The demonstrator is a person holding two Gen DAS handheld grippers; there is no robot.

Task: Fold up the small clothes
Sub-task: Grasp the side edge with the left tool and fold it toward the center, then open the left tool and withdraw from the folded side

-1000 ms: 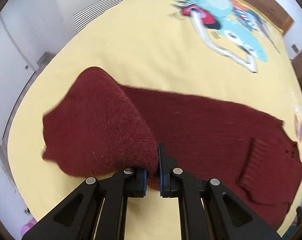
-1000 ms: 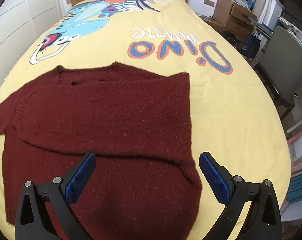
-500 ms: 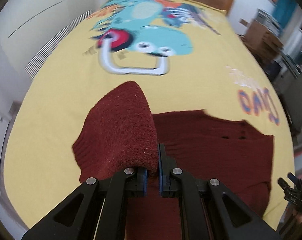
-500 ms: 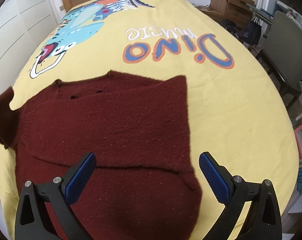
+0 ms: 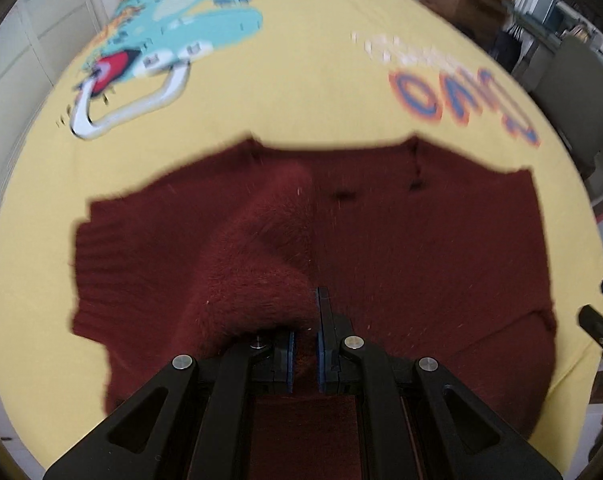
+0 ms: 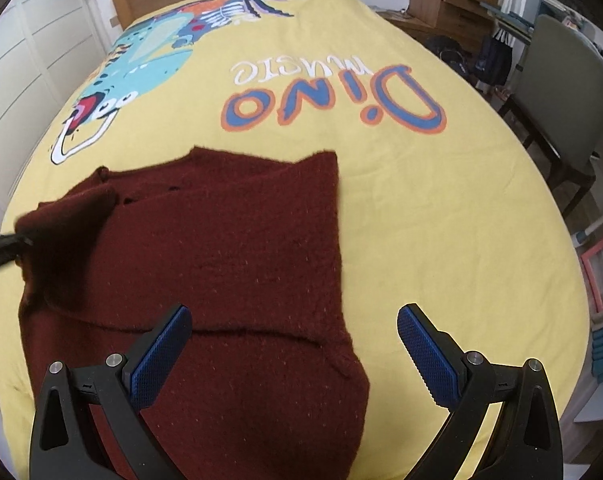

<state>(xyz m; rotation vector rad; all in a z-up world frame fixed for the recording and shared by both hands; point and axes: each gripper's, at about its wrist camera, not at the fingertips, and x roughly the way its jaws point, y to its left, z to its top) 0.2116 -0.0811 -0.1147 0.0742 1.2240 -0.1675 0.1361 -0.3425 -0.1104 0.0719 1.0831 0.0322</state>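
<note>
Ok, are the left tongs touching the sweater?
Touching. The left wrist view shows the left tongs shut on a fold of the maroon sweater.

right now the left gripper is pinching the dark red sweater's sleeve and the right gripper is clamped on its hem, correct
Not quite. The left gripper is pinching the dark red sweater's sleeve, but the right gripper is not clamped on anything: the right wrist view shows its jaws wide apart above the sweater's lower part, holding nothing.

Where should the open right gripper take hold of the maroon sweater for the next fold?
Probably at the sweater's straight right edge, near its lower right corner, coming down from above on the bedspread side. That edge lies flat and bare, right ahead of the right gripper, while the left gripper already carries the other sleeve.
</note>
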